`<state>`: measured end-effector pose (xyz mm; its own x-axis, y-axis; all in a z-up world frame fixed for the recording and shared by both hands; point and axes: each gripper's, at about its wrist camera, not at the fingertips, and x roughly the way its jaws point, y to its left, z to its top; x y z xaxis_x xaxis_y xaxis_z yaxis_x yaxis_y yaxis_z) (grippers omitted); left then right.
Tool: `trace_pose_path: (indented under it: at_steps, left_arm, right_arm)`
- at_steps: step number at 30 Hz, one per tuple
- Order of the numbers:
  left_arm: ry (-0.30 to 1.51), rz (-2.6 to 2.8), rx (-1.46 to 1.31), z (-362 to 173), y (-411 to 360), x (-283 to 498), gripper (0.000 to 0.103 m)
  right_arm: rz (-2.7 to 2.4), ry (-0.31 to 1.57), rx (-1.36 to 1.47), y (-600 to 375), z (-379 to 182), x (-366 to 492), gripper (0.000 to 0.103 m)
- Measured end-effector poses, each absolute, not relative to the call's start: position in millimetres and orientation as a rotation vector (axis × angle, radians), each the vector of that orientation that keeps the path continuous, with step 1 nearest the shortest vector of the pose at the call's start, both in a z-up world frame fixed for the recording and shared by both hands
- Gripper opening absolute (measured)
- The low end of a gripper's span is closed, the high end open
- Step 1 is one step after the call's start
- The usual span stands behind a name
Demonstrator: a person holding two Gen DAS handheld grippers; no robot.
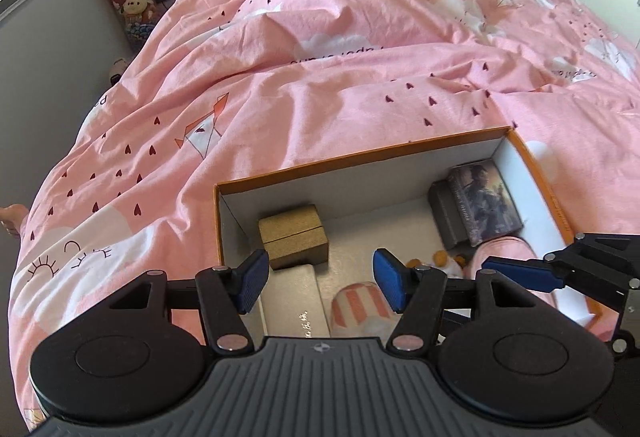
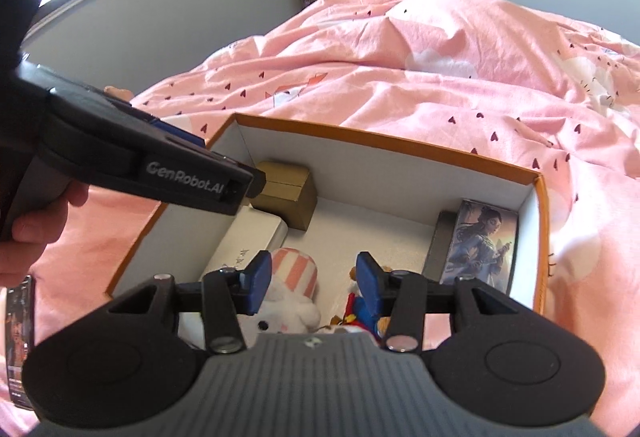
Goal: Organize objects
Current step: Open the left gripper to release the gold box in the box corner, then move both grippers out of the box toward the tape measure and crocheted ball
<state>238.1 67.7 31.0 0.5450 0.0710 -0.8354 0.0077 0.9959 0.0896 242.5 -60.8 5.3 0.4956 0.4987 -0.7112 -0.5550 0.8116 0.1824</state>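
Resting on the pink bedcover (image 2: 460, 85), the orange-rimmed box (image 2: 400, 143) is seen under both grippers. The striped plush toy (image 2: 294, 279) lies just below the open, empty right gripper (image 2: 314, 283), pointing away. The left gripper (image 1: 320, 283), also open and empty, is held farther off.

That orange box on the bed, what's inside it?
Inside the orange box: a gold box, a white flat case, a pink-striped plush, a colourful toy and an illustrated box. The right gripper hides the near end.
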Motion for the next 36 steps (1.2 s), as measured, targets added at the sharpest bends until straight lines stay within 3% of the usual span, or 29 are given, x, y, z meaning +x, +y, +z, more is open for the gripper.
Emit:
trace_pose_path:
  at_steps: [8, 16, 26, 36]
  left_arm:
    - [0.879, -0.088, -0.056, 50.3, 57.8, 145.8, 0.069]
    - [1.008, -0.130, -0.116, -3.3, 38.4, 87.7, 0.059]
    - [1.280, -0.209, -0.022, -68.0, 6.4, 38.6, 0.058]
    - [1.306, -0.181, -0.048, -76.7, 15.6, 27.4, 0.057]
  right_arm:
    - [0.631, 0.794, -0.049, -100.2, 22.0, 170.7, 0.050]
    - [0.552, 0.925, -0.043, -133.2, -20.7, 111.4, 0.051]
    - [0.479, 1.193, -0.032, -138.9, -69.7, 63.0, 0.051]
    - [0.473, 1.365, -0.037, -132.4, -93.1, 48.9, 0.051]
